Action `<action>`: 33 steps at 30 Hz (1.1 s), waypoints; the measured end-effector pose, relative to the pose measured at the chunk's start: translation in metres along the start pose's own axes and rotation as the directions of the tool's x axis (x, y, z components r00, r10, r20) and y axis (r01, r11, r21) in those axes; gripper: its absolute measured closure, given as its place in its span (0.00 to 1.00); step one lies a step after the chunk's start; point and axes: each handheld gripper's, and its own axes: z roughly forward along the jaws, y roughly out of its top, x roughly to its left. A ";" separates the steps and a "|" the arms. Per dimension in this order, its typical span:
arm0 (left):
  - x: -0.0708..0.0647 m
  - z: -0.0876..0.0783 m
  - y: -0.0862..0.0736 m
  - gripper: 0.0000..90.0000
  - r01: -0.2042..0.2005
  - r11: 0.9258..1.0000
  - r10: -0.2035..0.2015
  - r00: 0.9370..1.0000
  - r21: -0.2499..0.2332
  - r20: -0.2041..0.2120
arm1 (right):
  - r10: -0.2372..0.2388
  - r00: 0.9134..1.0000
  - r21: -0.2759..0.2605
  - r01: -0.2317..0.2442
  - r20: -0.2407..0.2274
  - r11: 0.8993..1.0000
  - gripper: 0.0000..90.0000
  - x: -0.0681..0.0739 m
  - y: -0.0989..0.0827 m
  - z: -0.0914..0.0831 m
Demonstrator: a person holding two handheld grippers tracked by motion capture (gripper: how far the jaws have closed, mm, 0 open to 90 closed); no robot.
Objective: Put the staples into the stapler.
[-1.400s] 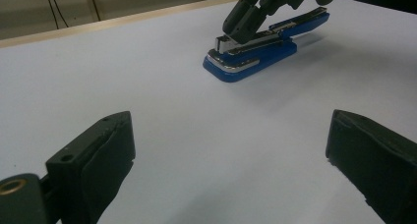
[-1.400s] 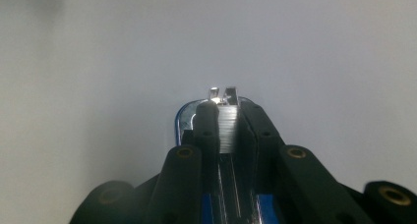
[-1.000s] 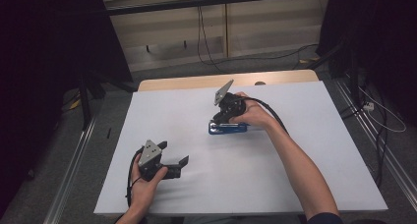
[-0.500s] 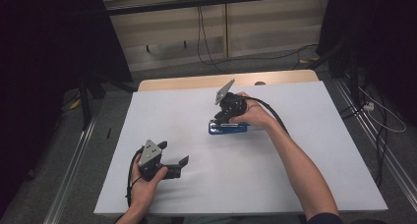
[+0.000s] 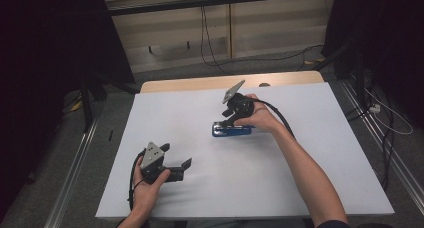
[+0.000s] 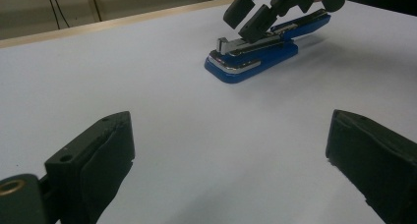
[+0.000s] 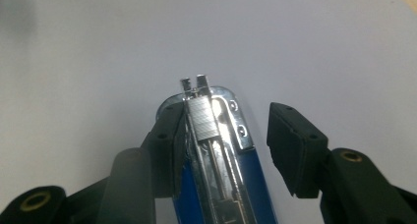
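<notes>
The right tongs (image 7: 221, 140) have just been opening astride the blue stapler (image 5: 231, 130), releasing it; next they must lift clear. The left tongs (image 5: 176, 165), near the stapler, gape empty.

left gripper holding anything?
No: the left gripper has its fingers spread wide over bare white table, short of the blue metal-topped stapler.

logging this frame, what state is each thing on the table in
blue stapler: flat on the white table, top arm raised off the base, staple channel exposed.
right tool: jaws have just been opening, astride the stapler's front; one pad against its side, the other clear.
left tool: jaws wide open, nothing between them, low over the table away from the stapler.
</notes>
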 end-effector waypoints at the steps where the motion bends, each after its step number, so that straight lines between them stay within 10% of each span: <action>1: 0.000 0.000 0.000 0.05 -0.002 1.000 0.002 1.000 0.002 -0.002 | 0.011 1.000 -0.009 -0.011 0.001 1.000 0.51 0.000 -0.001 -0.001; 22: -0.001 0.001 0.000 0.05 -0.012 1.000 0.012 1.000 0.007 0.004 | 0.170 0.980 -0.130 -0.156 0.107 0.979 0.09 0.015 -0.016 -0.014; 33: -0.002 -0.001 0.001 0.05 -0.003 1.000 0.003 1.000 -0.010 -0.012 | 0.305 0.935 -0.220 -0.264 0.182 0.939 0.07 0.015 -0.031 -0.028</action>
